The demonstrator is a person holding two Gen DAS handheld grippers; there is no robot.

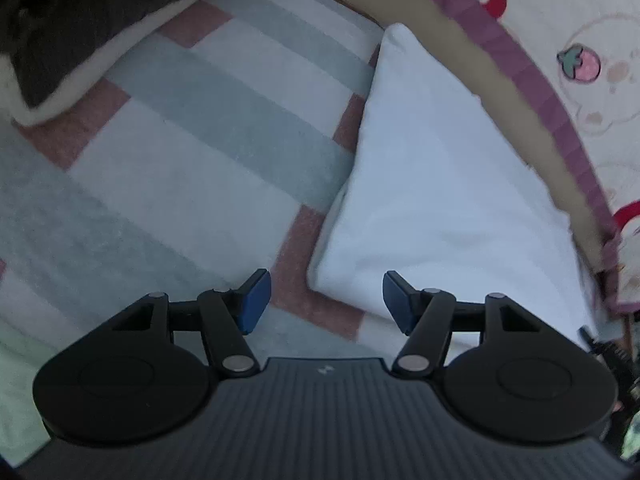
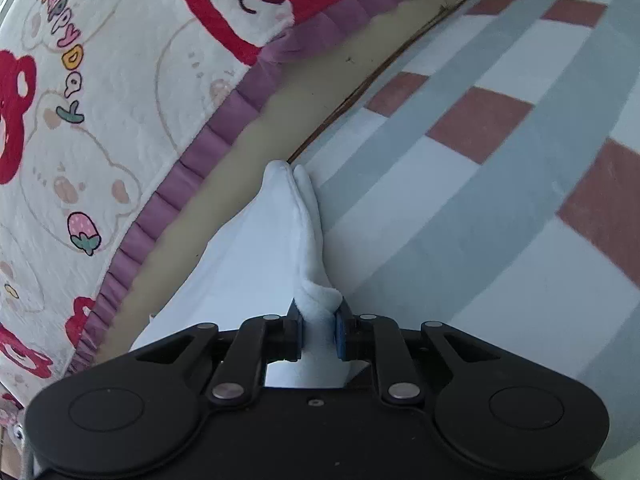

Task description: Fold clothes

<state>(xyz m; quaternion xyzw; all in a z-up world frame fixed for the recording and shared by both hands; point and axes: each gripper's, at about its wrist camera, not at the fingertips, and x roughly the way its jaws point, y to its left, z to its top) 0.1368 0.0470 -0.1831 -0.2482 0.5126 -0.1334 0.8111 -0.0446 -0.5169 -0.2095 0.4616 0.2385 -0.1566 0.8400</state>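
Observation:
A white fleece garment lies folded on a striped blanket, against the side of a bed. My left gripper hovers open just above the garment's near corner, blue pads apart, nothing between them. In the right wrist view the same white garment rises in a bunched ridge, and my right gripper is shut on that bunched edge, lifting it off the blanket.
A cream bedspread with red bears and a purple frill hangs over a tan bed side. A dark grey garment with a white fleece lining lies at the far left of the blanket.

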